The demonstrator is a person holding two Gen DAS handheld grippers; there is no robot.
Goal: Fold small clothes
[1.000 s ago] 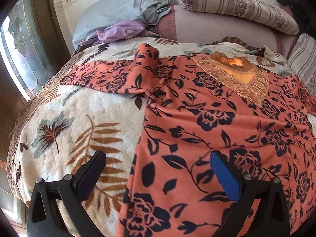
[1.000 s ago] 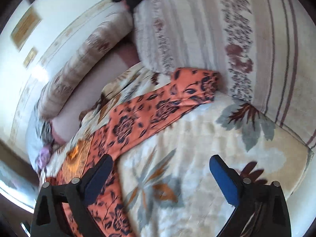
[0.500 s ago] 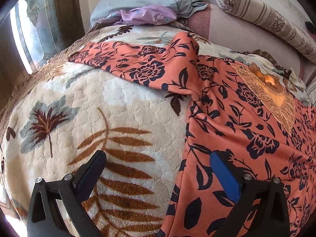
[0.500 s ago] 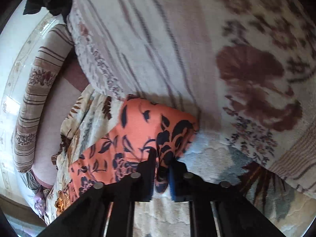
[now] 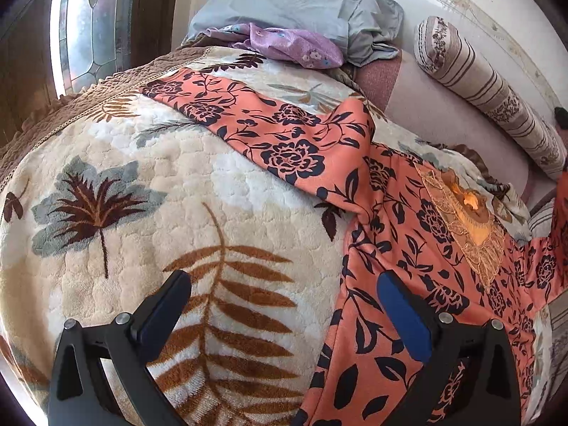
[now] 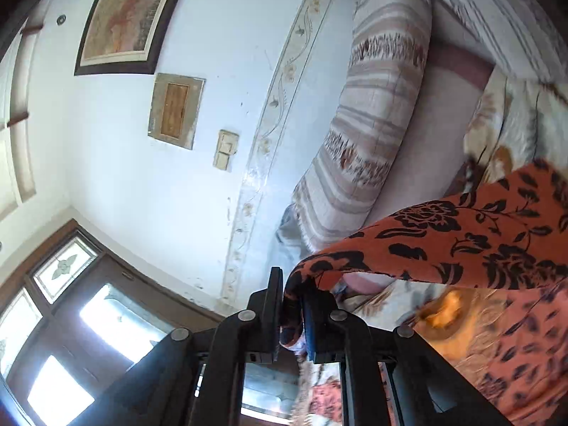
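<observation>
Orange floral garment [image 6: 472, 245] pinched in right hand-held gripper [image 6: 291, 314], left hand-held gripper [image 5: 284, 305] wide apart.

Orange garment [image 5: 387, 220] printed with black roses and leaves, gold lace at its neckline. Cream blanket [image 5: 149, 191] patterned with brown ferns and grey-brown leaves. Grey pillow [image 5: 284, 3]; lilac floral cloth [image 5: 294, 44]. Beige-and-brown striped bolster [image 5: 490, 88]. Black gripper fingers [image 5: 159, 312] with blue pads [image 5: 404, 316].

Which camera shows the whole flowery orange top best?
The left wrist view: the orange top lies spread on the blanket, one sleeve and the lace neck visible. The right wrist view shows only a lifted sleeve pinched in the right gripper.
</observation>
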